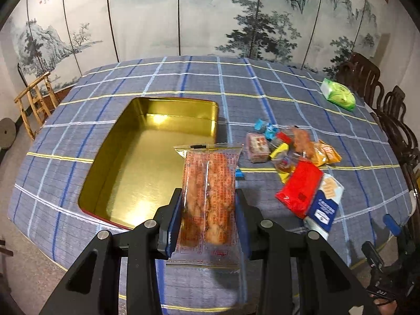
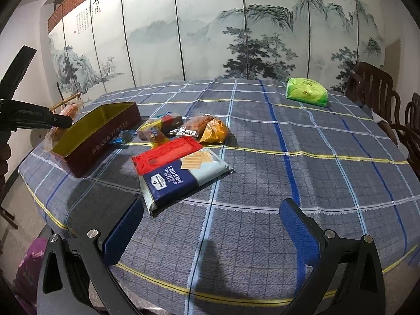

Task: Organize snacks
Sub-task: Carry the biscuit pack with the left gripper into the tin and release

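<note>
The left tool (image 1: 208, 218) clamps a clear pastry packet (image 1: 208, 183) above the table's near edge, beside the gold tin (image 1: 147, 141); carry it well over the rim before releasing. The right tool (image 2: 210, 225) hangs wide, empty.

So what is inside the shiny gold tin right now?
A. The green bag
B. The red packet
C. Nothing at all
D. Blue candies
C: the left wrist view looks straight into the gold tin and shows only its bare shiny floor, while the clear-wrapped snack is pinched in the left gripper in front of the tin's near edge.
</note>
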Demonstrator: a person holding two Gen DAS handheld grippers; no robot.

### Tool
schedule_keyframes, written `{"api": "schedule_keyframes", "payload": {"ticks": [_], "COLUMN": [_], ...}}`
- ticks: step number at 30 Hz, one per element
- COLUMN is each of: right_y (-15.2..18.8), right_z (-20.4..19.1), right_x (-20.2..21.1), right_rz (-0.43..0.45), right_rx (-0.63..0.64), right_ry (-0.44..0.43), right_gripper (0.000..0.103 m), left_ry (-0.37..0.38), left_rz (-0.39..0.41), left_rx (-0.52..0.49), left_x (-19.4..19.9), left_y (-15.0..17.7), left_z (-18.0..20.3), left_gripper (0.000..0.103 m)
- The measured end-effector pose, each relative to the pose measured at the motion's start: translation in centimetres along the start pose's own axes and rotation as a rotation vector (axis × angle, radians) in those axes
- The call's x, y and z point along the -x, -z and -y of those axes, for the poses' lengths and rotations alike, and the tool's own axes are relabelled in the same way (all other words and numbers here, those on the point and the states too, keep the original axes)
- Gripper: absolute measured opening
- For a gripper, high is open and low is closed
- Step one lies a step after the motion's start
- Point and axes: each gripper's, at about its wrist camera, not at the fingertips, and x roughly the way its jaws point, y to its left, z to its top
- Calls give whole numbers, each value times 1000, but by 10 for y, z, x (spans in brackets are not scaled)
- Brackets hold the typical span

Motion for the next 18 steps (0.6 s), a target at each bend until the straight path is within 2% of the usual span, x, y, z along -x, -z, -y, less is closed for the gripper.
{"api": "schedule_keyframes", "payload": {"ticks": [9, 18], "right_y": [-4, -8], "right_z": [-14, -24], "right_x": [-3, -8], "right_rz": [-18, -34], "right_rx": [41, 62], "right_ry": [2, 4], "right_gripper": [103, 103], "left_ry": [-60, -124], "left_rz": [1, -17], "left_rx": [-34, -88], "left_x": [-17, -48], "left_y": [-14, -43], "left_z": [-19, -41], "left_gripper": [33, 34]}}
